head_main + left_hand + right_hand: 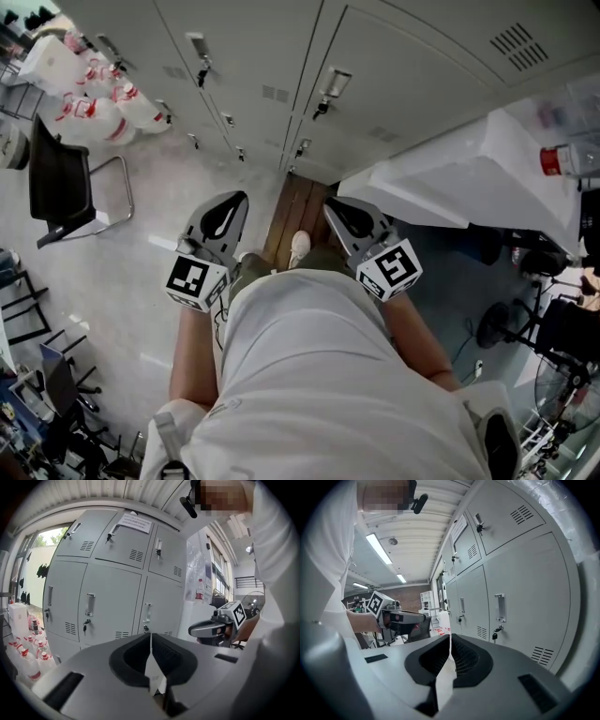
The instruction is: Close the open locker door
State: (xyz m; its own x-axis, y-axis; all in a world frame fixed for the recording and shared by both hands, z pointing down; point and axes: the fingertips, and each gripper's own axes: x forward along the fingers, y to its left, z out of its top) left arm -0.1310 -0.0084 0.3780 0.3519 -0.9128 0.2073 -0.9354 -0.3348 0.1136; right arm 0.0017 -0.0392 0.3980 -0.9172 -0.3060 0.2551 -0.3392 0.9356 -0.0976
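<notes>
The lockers [394,75] fill the wall ahead. Every locker door [110,604] in view lies flush with the bank, so an open one cannot be identified. The left forearm [192,361] and right forearm [417,342] extend forward from the torso, side by side. The left gripper [234,202] and right gripper [333,208] point at the lockers, tilted slightly down, apart from each other and clear of the doors. Each gripper's jaws are pressed together with nothing between them.

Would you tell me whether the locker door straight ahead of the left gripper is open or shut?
Shut: the locker door lies flush with the neighbouring doors, with no gap at its edges.
</notes>
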